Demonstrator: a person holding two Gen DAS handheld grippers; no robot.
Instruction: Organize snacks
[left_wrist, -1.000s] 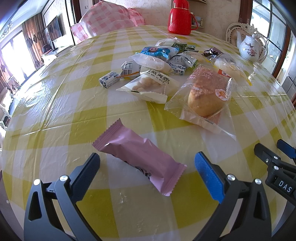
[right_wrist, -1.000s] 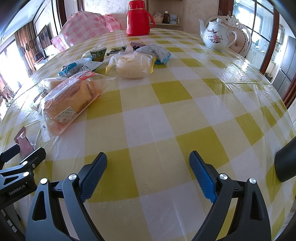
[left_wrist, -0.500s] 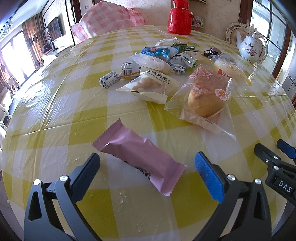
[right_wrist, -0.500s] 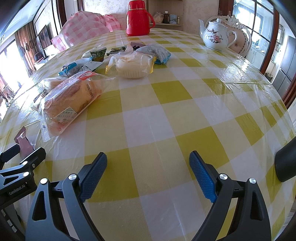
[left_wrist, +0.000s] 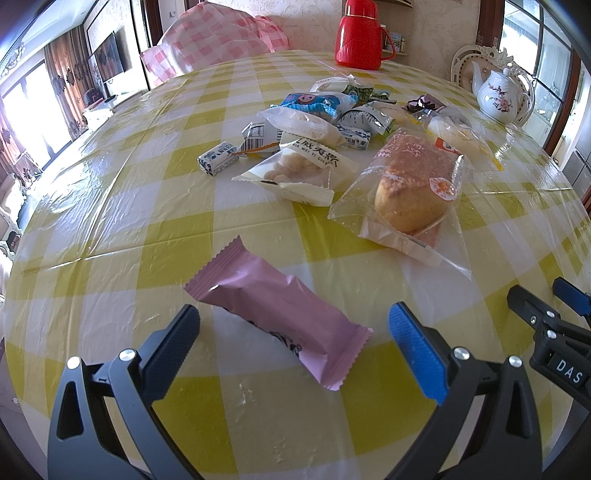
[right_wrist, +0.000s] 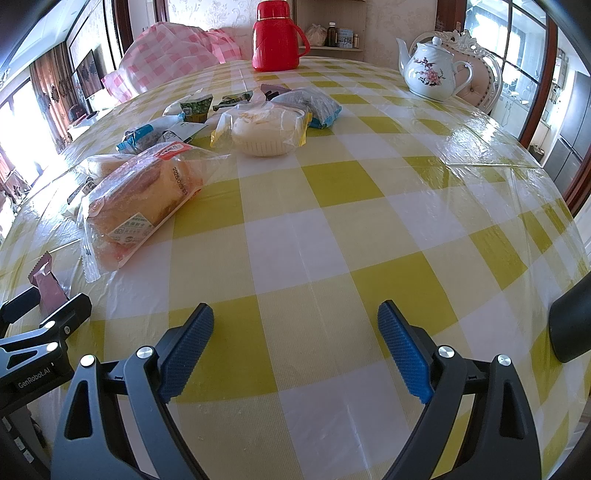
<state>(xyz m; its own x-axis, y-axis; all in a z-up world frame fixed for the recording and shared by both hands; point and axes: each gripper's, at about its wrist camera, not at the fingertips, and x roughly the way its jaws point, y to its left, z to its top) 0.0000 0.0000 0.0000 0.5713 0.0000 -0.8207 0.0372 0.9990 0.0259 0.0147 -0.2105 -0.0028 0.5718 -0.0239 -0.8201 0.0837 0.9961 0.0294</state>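
Checked table (left_wrist: 110, 206), pink packet (left_wrist: 280, 314) between left claw (left_wrist: 293, 336)

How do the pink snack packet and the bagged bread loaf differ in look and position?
The pink snack packet is opaque, hiding its contents; the bagged bread loaf sits in clear wrap, its crust visible. The packet is slimmer and flatter, the loaf bulkier. The packet lies between the open left hand-held gripper fingers; the loaf lies farther off. Both rest sealed on the checked tablecloth.

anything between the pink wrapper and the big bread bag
No. In the left wrist view only bare yellow-and-white checked tablecloth lies between the pink snack wrapper and the bagged bread; they lie apart, not touching.
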